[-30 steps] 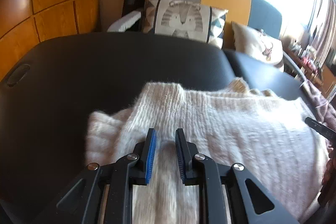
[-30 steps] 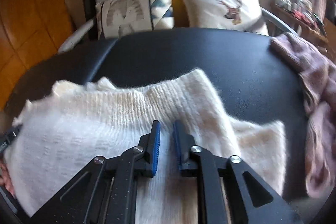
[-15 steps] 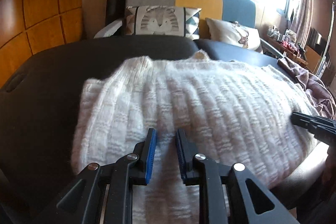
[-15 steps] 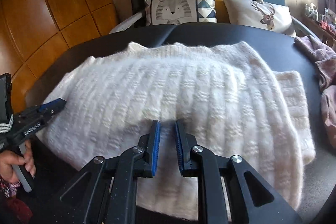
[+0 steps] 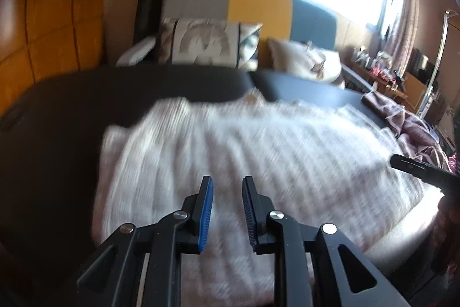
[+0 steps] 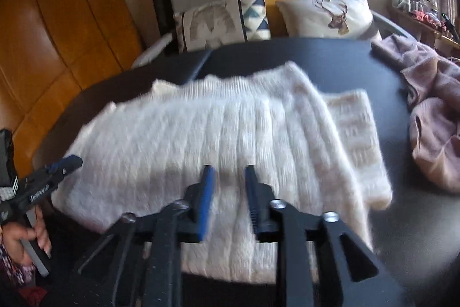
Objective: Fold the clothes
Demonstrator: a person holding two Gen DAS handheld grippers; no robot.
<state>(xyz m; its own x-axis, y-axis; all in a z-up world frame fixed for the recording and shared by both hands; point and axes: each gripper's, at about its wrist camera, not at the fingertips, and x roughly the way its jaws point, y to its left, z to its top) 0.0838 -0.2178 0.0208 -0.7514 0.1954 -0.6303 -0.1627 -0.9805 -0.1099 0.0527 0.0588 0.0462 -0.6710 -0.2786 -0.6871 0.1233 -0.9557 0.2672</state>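
Just beyond both hand-held grippers, the white sweater (image 6: 230, 131) lies flat.

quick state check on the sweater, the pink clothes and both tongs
white sweater: folded, lying flat on the black table
pink clothes: crumpled heap, unfolded, apart from the sweater
left tongs: holding nothing, over the sweater
right tongs: opening, nothing between them

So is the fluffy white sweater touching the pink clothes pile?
Apart. The right wrist view shows bare black table between the white sweater and pink pile.
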